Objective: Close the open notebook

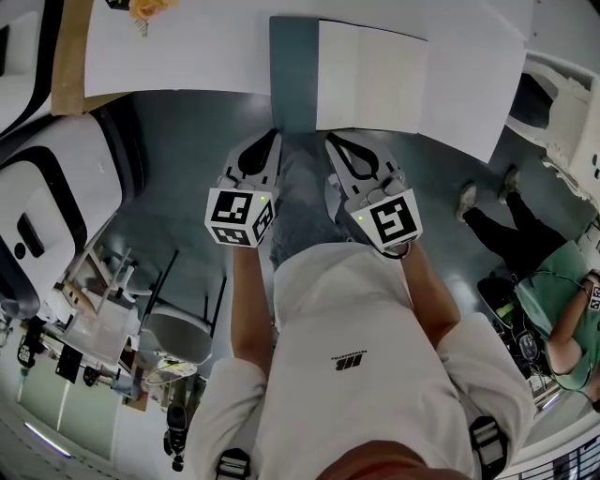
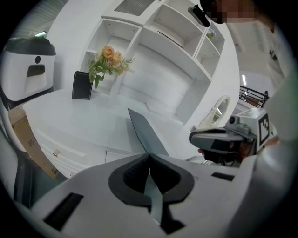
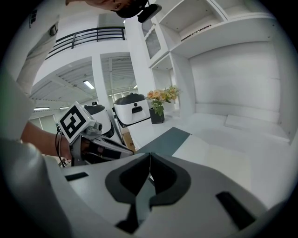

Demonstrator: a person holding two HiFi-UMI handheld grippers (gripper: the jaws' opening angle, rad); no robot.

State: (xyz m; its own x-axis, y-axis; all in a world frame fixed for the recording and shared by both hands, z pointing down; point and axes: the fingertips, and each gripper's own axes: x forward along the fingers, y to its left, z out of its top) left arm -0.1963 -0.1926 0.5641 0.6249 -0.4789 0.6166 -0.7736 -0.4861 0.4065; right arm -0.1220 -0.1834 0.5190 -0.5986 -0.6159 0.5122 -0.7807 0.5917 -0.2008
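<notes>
Far left of the notebook (image 1: pixel 349 75), flowers (image 1: pixel 145 9) stand at the back of the counter (image 1: pixel 187 56). The left gripper (image 1: pixel 273 138) hangs just short of the notebook's near left corner, jaws clenched together with nothing between them. The notebook lies open and flat at the counter's near edge. Its spine runs away from the person and the spread is longer from left to right, with the dark teal cover (image 1: pixel 293 75) left of the spine and the cream page (image 1: pixel 375 80) right. The right gripper (image 1: pixel 330 141), just below the spine's near end, also has its jaws pressed together, empty.
</notes>
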